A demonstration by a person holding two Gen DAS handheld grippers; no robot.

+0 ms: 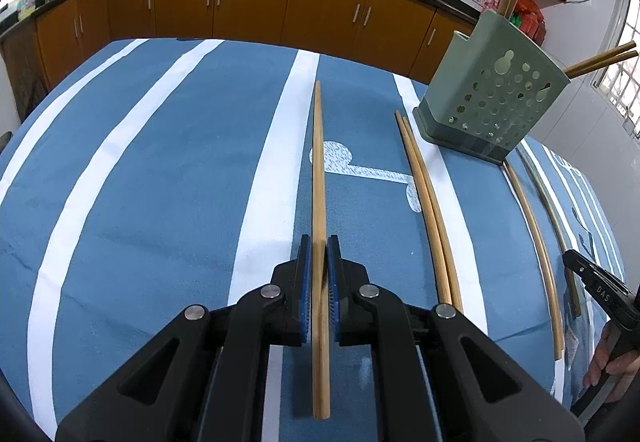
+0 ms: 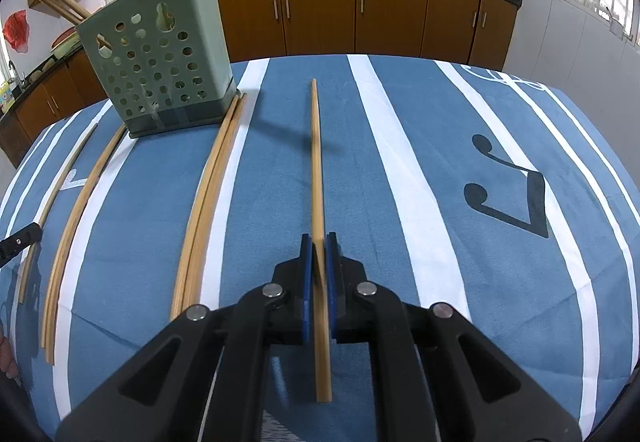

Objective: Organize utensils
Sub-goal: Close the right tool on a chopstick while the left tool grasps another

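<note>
Both tools, left tool (image 1: pixel 319 242) and right tool (image 2: pixel 319 240), each pinch a long pale wooden chopstick (image 1: pixel 318 161)

the left gripper (image 1: pixel 319 242) is made of matte black plastic, with two angular link arms that have triangle-shaped cut-outs and four round silver pivot pins, and its two fingers carry blue pads (image 1: pixel 306 274) with fine ribs on the inner faces. the right gripper (image 2: pixel 319 240) has the same build: black body, silver pins, blue pads (image 2: pixel 306 270). in the left wrist view the right gripper's black finger also shows at the right edge with small white letters printed on it, and below it part of the person's hand (image 1: pixel 604 366) shows, with no sleeve visible.
</note>
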